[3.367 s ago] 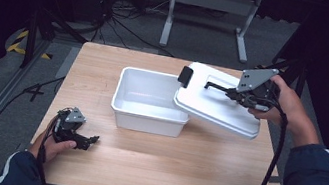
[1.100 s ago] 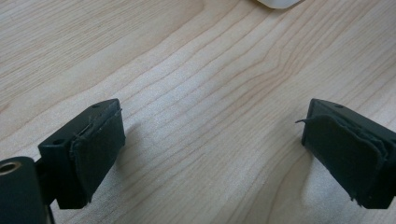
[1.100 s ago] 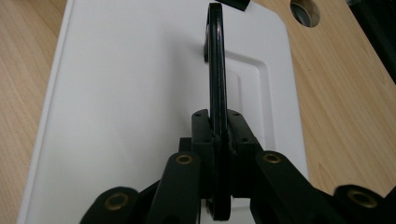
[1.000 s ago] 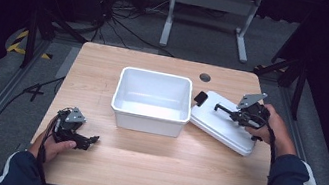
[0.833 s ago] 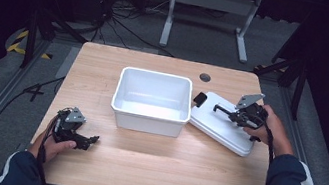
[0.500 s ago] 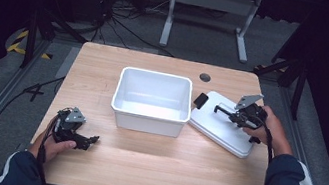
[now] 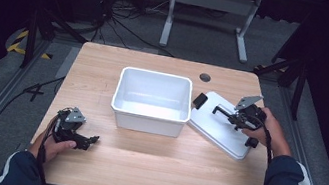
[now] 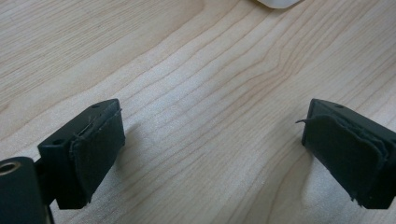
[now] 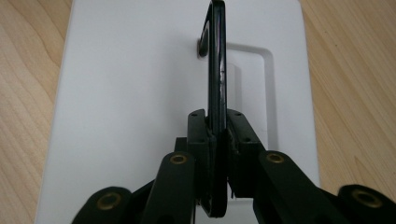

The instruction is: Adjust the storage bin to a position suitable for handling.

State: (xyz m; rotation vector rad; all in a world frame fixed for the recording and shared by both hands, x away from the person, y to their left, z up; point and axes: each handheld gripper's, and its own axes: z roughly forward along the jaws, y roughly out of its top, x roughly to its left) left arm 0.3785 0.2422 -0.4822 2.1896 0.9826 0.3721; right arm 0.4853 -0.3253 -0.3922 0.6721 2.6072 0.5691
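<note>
Pinching the lid's black handle (image 9: pixel 216 70), right hand-held gripper (image 9: pixel 217 135) (lid (image 7: pixel 223 125) beside tub (image 7: pixel 152 101))

Your left gripper (image 7: pixel 86 139) rests low with its jaws spread wide apart, while your right gripper (image 7: pixel 224 113), held out in your right hand (image 7: pixel 260 131), has its jaws squeezed tight together.

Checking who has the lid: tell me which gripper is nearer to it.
Right. The right gripper is on the lid, jaws shut on its black handle. The left gripper rests open on the table, across the bin.
</note>
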